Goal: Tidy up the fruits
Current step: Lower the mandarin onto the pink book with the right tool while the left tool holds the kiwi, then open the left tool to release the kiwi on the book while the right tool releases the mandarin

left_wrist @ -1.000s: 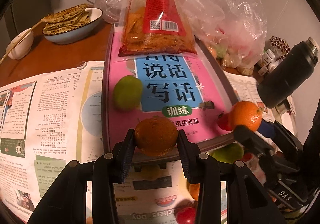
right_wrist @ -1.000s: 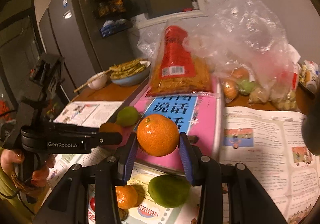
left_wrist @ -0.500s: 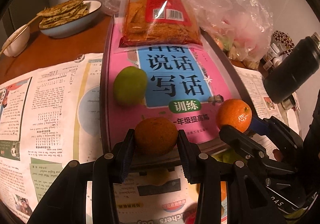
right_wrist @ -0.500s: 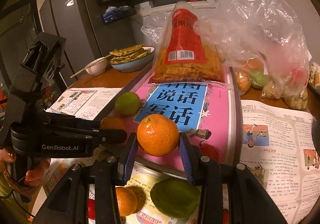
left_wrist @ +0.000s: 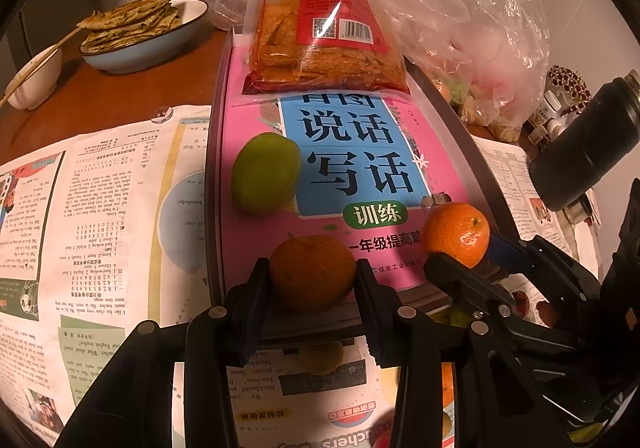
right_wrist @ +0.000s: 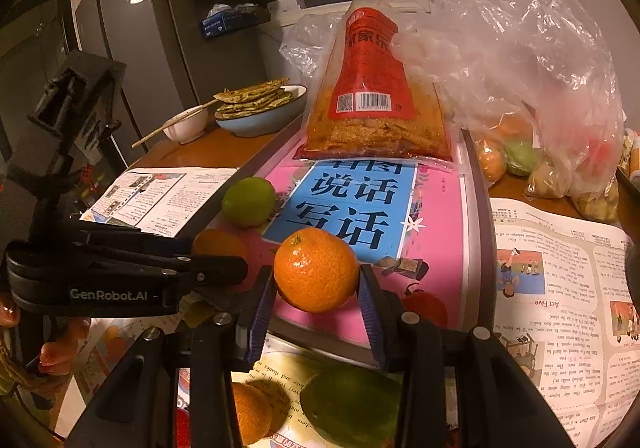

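My left gripper (left_wrist: 312, 280) is shut on a dull orange tangerine (left_wrist: 313, 272) at the near edge of a grey tray (left_wrist: 210, 184) lined with a pink book. My right gripper (right_wrist: 316, 284) is shut on a bright orange tangerine (right_wrist: 316, 270), held over the tray's near edge; it also shows in the left wrist view (left_wrist: 456, 234). A green fruit (left_wrist: 266, 173) lies on the book at the tray's left. On the newspaper below the tray lie another green fruit (right_wrist: 352, 406) and a small orange (right_wrist: 250, 412). A small red fruit (right_wrist: 426, 304) sits on the tray.
A red snack bag (left_wrist: 326, 28) leans at the tray's far end. Clear plastic bags of fruit (right_wrist: 532, 120) stand at the right. A blue bowl of flatbreads (left_wrist: 140, 36) and a small white bowl (left_wrist: 34, 78) are far left. A black bottle (left_wrist: 588, 144) is at the right.
Both grippers have moved forward over the tray's near edge, each still holding its tangerine. The right gripper has come lower and closer to the left one.
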### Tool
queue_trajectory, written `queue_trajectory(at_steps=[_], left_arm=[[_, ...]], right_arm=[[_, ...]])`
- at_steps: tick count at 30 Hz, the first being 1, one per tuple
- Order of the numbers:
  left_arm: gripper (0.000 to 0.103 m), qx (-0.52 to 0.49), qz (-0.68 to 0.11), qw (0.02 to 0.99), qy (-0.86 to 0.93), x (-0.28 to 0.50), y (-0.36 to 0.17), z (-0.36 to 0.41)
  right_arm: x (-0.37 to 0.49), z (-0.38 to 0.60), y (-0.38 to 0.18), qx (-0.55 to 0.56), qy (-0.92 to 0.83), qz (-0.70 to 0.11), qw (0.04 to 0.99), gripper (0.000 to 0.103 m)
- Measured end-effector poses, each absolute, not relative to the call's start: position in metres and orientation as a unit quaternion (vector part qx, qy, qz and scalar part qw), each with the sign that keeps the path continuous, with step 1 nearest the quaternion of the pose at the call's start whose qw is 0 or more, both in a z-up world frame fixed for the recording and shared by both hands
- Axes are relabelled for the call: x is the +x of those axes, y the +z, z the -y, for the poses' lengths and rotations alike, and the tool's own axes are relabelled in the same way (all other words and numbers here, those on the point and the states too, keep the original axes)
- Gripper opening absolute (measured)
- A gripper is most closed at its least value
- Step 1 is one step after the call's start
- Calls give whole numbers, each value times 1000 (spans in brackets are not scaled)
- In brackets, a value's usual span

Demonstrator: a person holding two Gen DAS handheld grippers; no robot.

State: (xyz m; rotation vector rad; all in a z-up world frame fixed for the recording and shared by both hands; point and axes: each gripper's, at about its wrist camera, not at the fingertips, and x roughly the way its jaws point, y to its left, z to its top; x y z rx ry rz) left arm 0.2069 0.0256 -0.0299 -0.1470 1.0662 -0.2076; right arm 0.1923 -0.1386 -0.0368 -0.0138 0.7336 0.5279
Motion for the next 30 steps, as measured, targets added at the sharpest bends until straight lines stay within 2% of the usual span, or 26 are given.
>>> queue_trajectory(at_steps=[30], left_arm=[[44, -66, -499, 859, -93, 205, -30, -26]], right_arm=[[192, 143, -44, -9, 234, -362, 902, 45]])
